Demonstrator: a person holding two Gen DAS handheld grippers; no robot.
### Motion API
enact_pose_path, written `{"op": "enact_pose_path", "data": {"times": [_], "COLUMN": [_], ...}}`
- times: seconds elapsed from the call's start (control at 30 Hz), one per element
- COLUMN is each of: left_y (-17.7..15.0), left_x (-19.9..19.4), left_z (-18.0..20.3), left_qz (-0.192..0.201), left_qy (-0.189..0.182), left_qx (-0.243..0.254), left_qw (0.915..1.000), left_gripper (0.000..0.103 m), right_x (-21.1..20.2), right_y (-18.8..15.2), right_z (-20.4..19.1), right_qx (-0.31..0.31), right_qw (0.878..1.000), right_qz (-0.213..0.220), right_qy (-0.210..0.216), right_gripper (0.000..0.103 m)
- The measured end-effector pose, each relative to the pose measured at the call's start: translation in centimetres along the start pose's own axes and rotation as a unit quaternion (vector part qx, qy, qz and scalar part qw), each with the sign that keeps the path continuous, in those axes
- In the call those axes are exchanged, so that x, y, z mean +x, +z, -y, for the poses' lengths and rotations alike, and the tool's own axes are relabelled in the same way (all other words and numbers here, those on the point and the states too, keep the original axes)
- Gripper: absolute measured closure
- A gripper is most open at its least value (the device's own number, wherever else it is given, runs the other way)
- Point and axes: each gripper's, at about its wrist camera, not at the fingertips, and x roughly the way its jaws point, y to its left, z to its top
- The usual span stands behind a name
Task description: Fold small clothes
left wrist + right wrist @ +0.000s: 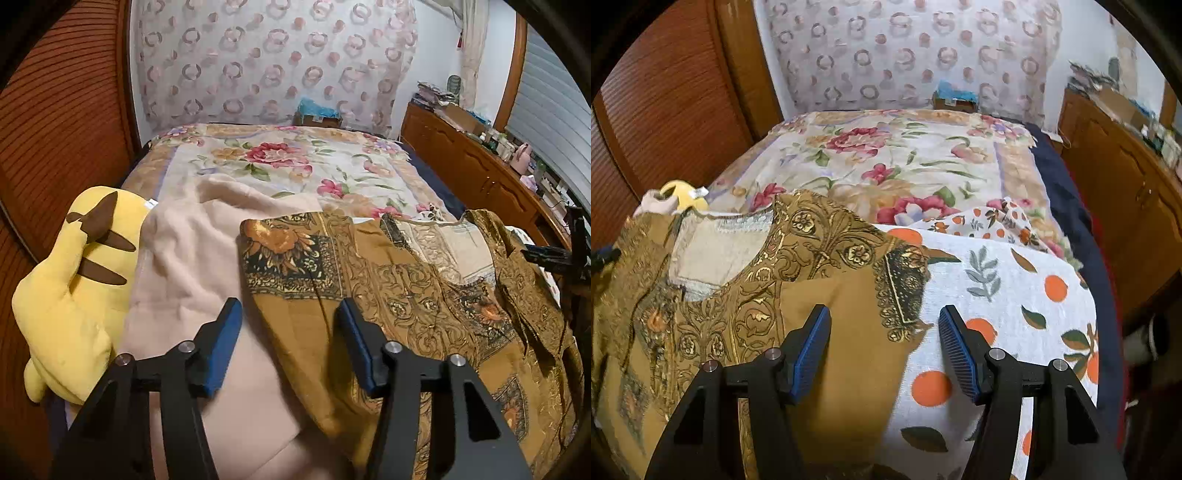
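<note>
Across the bed [207,147] lies a floral bedspread [295,162] with red and pink blossoms, and behind it hangs a pale curtain [273,62] printed with rings. On the left we see slatted wooden doors [62,110]; on the right a wooden dresser [476,162] crowded with small items too blurred for us to name.

Nearest to us, the garment to be folded, a mustard-brown patterned top [406,295], lies spread flat on the near part of the bed, its pale lining showing at the neckline. In the left wrist view its left edge rests on a beige fleece blanket [184,258], and a yellow plush toy [74,280] with brown stripes sits at the blanket's far left edge. In the right wrist view the top's right side overlaps a white cloth with oranges and leaves [1008,280], and a second, smaller-printed piece [997,221] is bunched just beyond it.

Our left gripper [288,325] hangs over the top's left edge, one blue pad above the blanket and the other above the brown fabric; the fingers are parted and nothing is pinched between them. Our right gripper [884,332] hangs over the top's right edge, where brown fabric meets the orange print, its fingers likewise spread and empty. Whether either gripper's fingertips actually brush the cloth we cannot tell from these angles. At the far right of the left wrist view a black part, probably the other gripper, reaches the top's edge.
</note>
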Motion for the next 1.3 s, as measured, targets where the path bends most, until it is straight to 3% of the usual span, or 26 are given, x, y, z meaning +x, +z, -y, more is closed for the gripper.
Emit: {"op": "enact_pose_path", "data": {"times": [0.23,0.27,0.3,0.33,0.37,0.43,0.6,0.87,1.13,1.3], "left_y": [0.2,0.2,0.2,0.2,0.3,0.3,0.6,-0.4,-5.1,-8.2], "left_x": [0.4,0.5,0.6,0.7,0.6,0.4,-2.3,-9.4,-15.0,-18.5], "left_z": [-0.2,-0.2,-0.2,-0.1,-0.1,0.4,2.0,4.2,5.9,6.5], "left_qz": [-0.002,-0.002,-0.001,0.0,0.0,0.007,0.05,0.112,0.135,0.152], "left_qy": [-0.011,-0.015,-0.023,-0.03,-0.036,-0.048,-0.074,-0.106,-0.13,-0.145], "left_qx": [-0.011,-0.012,-0.013,-0.013,-0.013,-0.009,0.011,0.038,0.062,0.064], "left_qw": [0.9999,0.9998,0.9997,0.9994,0.9993,0.9988,0.9959,0.9873,0.9803,0.9756], "left_gripper": [0.052,0.054,0.064,0.075,0.08,0.095,0.097,0.097,0.097,0.097], "right_x": [0.2,0.2,0.2,0.1,0.1,-0.1,-1.7,-10.9,-18.2,-21.9], "right_y": [-0.4,-0.5,-0.5,-0.5,-0.5,-0.5,-1.0,-2.3,-8.4,-14.1], "right_z": [-1.5,-1.6,-1.6,-1.7,-1.8,-1.8,-2.2,-2.9,-4.3,-4.6], "right_qx": [-0.041,-0.043,-0.044,-0.046,-0.049,-0.051,-0.058,-0.045,-0.045,-0.043], "right_qw": [0.999,0.999,0.999,0.999,0.999,0.999,0.998,0.992,0.985,0.982], "right_qz": [0.0,0.0,0.0,0.001,0.001,-0.003,0.014,0.12,0.165,0.182], "right_qy": [-0.019,-0.016,-0.015,-0.013,-0.012,0.003,0.002,0.0,0.011,0.018], "right_gripper": [0.049,0.05,0.055,0.064,0.07,0.098,0.099,0.1,0.099,0.1]}}
